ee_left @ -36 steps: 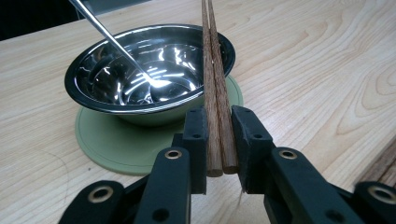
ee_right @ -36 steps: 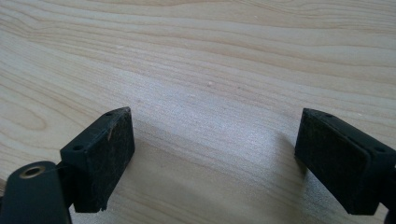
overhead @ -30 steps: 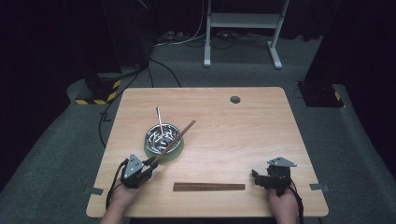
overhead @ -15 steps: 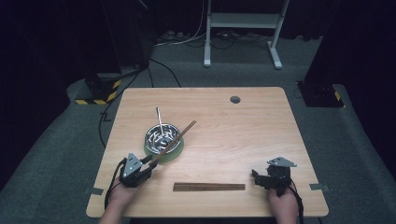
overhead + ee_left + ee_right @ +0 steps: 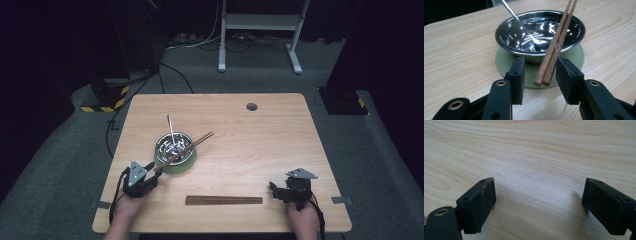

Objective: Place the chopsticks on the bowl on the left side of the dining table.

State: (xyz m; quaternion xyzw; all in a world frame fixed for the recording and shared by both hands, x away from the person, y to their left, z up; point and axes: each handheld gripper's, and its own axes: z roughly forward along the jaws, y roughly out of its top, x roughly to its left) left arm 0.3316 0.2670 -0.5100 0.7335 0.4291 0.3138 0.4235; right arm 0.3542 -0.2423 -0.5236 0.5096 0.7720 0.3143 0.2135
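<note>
High view: left gripper (image 5: pixel 150 175) sits just beside the near-left rim of the steel bowl (image 5: pixel 175 147), at the near end of the chopsticks (image 5: pixel 186 150), which lie slanted across the bowl. A spoon (image 5: pixel 171 131) leans in the bowl; a green mat (image 5: pixel 181 167) lies under it. A wooden strip (image 5: pixel 223 200) lies nearer the person than the bowl. Right gripper (image 5: pixel 276 189) rests well right of the bowl.

Left gripper view: jaws have just been opening; chopstick ends between them, pads apart from the wood.

Right gripper view: jaws spread wide over bare table (image 5: pixel 536 157).
</note>
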